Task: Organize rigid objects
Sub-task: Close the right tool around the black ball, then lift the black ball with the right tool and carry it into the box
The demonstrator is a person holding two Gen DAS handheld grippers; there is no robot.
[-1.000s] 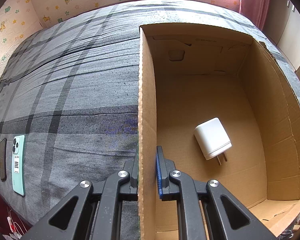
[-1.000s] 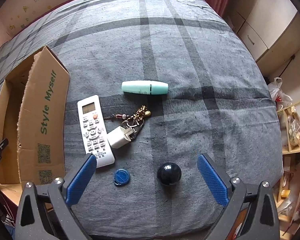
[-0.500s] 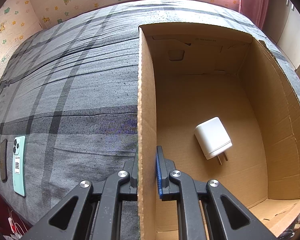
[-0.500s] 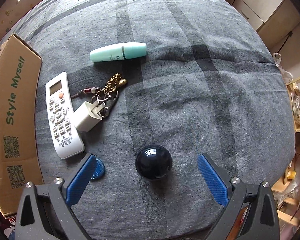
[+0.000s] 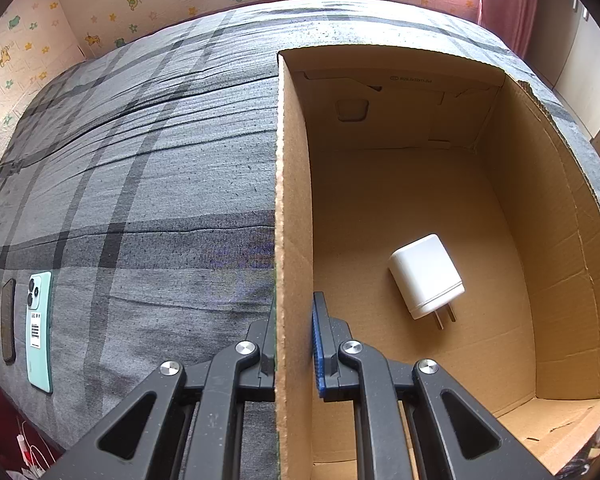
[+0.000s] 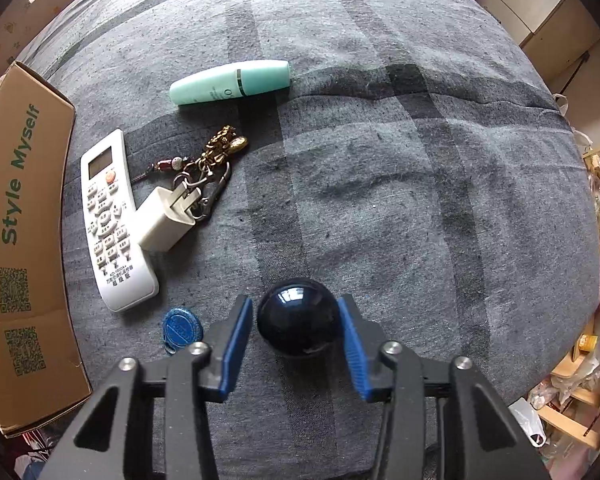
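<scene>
Now the dark ball sits between the right gripper's just-closing jaws, pads flanking it, contact unclear.

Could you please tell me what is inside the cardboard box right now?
Inside the cardboard box, one white charger lies on the floor, prongs toward the camera. The rest of the visible floor is bare; the left gripper, clamped on the box wall, hides the nearest strip.

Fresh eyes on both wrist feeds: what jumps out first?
The glossy dark ball sits between the right tool's blue pads, which have just been closing around it. The left tool clamps the cardboard box's wall; a white charger lies alone on the box floor.
</scene>
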